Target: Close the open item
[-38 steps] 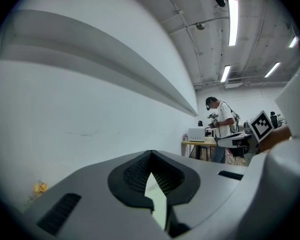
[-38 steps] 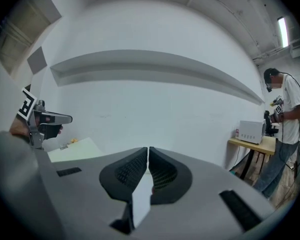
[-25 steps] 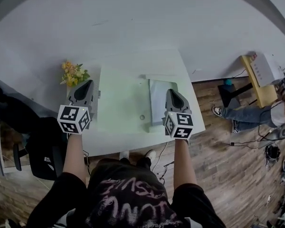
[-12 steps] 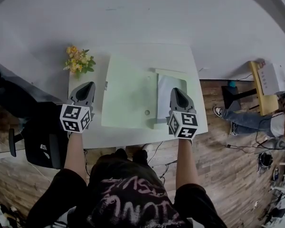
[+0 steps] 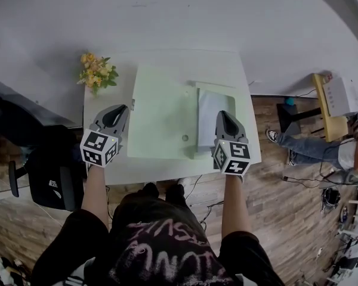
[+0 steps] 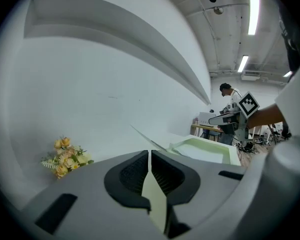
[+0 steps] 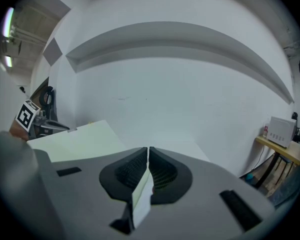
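A pale green, flat hinged box [image 5: 213,115] sat open on the white tabletop [image 5: 107,165]. Its broad green lid [image 5: 161,109] was swung out to the left of the shallow, white-lined base, and a small round knob [image 5: 185,138] showed near the lid's front edge.

The left tool [image 5: 120,108] hovered just beside the lid's left edge. Its jaws were clenched together with nothing between them. The right tool [image 5: 222,113] hung over the base's front right part, its jaws likewise pressed together and empty. Whether either tool touched the box could not be told.

A small bunch of yellow artificial flowers [image 5: 94,73] lay at the tabletop's far left corner, well apart from the box.
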The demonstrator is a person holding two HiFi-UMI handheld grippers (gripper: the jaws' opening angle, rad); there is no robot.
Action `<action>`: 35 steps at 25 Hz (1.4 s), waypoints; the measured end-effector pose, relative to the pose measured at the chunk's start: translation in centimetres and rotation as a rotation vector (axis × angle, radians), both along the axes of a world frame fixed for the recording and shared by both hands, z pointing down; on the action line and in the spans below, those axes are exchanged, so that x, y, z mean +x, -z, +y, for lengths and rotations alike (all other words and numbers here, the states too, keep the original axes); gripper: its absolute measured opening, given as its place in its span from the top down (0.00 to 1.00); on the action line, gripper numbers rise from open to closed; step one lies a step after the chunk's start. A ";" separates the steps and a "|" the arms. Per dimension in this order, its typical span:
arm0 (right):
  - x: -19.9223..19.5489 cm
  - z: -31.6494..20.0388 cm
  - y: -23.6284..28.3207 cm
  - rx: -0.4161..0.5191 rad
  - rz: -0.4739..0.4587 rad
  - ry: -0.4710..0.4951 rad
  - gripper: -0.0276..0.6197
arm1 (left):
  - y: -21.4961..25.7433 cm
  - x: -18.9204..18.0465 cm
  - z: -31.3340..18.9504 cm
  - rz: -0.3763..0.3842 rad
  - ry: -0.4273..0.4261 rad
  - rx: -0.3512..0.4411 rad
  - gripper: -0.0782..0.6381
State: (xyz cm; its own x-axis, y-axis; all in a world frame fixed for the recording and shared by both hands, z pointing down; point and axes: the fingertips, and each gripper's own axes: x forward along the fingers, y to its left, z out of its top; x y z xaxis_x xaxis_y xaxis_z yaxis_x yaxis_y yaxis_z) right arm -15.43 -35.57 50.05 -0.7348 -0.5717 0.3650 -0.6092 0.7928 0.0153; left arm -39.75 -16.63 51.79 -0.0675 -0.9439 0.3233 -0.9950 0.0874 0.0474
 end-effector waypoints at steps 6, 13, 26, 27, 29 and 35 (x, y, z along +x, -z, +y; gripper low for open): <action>0.9 0.1 -0.2 -0.002 -0.004 -0.021 0.91 | 0.7 1.9 -1.2 0.018 -0.079 0.044 0.85; 3.6 -0.3 0.0 0.005 0.001 -0.066 0.91 | 2.1 4.9 -3.5 0.008 -0.171 0.070 0.75; 11.7 -1.5 -0.6 -0.010 -0.024 -0.195 0.91 | 3.9 11.2 -7.5 0.017 -0.308 0.107 0.75; 12.3 -1.7 -0.5 -0.011 -0.030 -0.203 0.91 | 4.0 11.6 -7.9 0.014 -0.315 0.109 0.76; 13.4 -2.1 -0.5 -0.007 -0.038 -0.219 0.91 | 4.3 12.6 -8.7 -0.002 -0.336 0.107 0.76; 16.6 -3.2 -0.4 0.004 -0.050 -0.255 0.91 | 5.1 16.0 -11.5 -0.026 -0.394 0.117 0.76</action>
State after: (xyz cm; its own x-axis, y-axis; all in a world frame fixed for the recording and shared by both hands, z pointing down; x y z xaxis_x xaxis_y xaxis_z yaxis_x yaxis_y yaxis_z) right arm 1.20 -38.80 50.47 -0.5842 -0.7418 0.3293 -0.7893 0.6137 -0.0176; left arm -23.74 -28.13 46.69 0.3000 -0.9293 0.2153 -0.9522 -0.3052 0.0092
